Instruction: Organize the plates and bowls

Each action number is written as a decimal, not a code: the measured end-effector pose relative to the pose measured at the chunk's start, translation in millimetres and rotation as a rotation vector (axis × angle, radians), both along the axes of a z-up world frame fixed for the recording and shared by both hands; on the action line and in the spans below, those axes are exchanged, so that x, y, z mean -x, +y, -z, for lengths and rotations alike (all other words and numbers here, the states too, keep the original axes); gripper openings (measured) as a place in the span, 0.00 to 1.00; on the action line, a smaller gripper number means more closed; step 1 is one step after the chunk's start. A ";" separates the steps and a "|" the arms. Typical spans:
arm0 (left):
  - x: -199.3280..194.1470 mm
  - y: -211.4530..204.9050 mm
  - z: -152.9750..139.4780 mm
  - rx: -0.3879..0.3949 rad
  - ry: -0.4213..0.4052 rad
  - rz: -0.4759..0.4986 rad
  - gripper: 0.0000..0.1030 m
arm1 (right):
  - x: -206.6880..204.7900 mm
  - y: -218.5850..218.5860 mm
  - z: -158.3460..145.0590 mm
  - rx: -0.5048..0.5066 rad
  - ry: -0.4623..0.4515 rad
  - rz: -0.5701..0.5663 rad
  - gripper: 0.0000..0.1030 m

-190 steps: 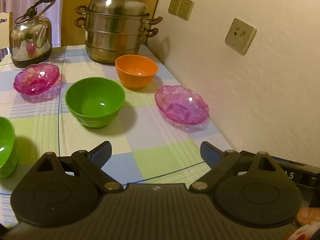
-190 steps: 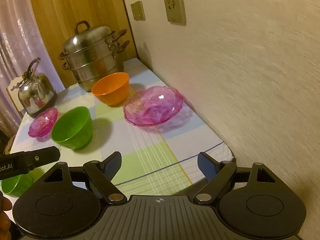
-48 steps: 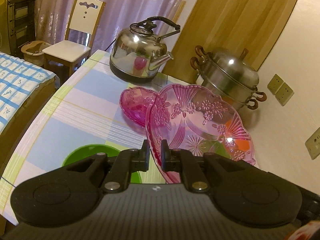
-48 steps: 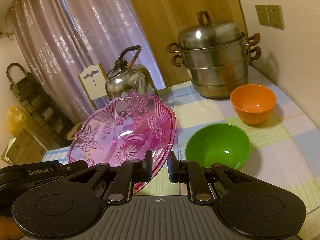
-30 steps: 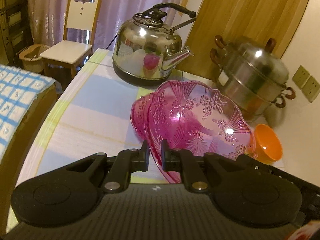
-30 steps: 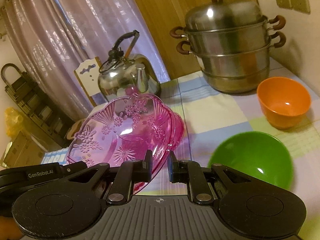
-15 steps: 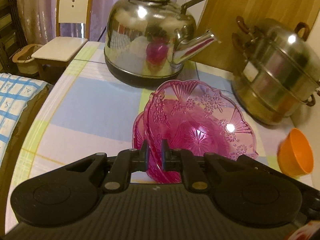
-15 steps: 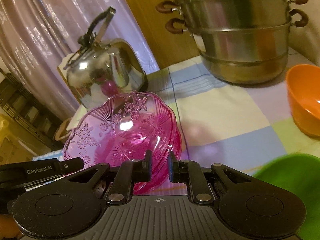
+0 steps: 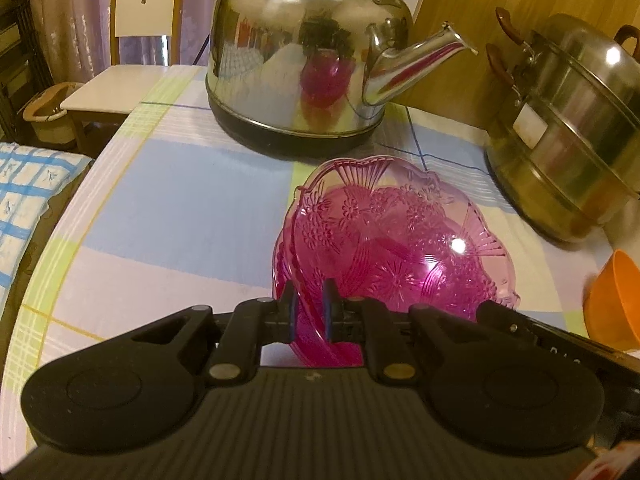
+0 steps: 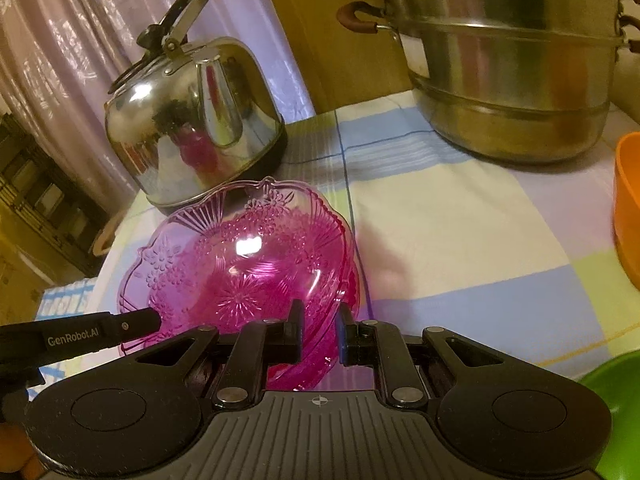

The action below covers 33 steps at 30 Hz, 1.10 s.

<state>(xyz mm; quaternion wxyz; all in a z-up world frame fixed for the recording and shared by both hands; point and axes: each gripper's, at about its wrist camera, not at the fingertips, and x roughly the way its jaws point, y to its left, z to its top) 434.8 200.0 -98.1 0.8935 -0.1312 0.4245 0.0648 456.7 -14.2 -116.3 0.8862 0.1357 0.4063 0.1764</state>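
Note:
A pink glass plate [image 9: 400, 248] sits nested on a second pink plate [image 9: 282, 280] on the checked tablecloth, in front of the kettle. My left gripper [image 9: 308, 308] grips its near rim, fingers slightly parted around it. My right gripper [image 10: 319, 326] holds the same plate [image 10: 240, 264] at its right rim, the jaws a little apart. The lower plate's edge [image 10: 354, 280] peeks out under it. An orange bowl [image 9: 612, 300] sits at the right; it also shows in the right wrist view [image 10: 628, 208]. A green bowl [image 10: 612, 380] is at the lower right.
A steel kettle [image 9: 308, 52] stands just behind the plates. A stacked steel steamer pot [image 10: 508, 56] stands at the back right. A white chair [image 9: 136, 40] is past the table's far left edge. The table edge [image 9: 52, 232] runs along the left.
Both grippers carried the pink plate from the table's right side to the left and lowered it onto the second pink plate. The fingers have loosened slightly in the last half second.

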 end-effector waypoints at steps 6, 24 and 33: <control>0.9 1.7 1.8 -0.001 -0.008 -0.005 0.11 | -0.2 4.2 -0.5 0.021 -0.014 -0.011 0.15; 8.9 9.2 0.4 -0.048 -0.024 -0.019 0.22 | 1.0 10.1 -4.4 0.022 -0.081 -0.047 0.81; 11.2 10.9 -2.6 -0.044 -0.029 -0.017 0.22 | 0.3 4.9 -7.5 0.021 -0.079 -0.036 0.81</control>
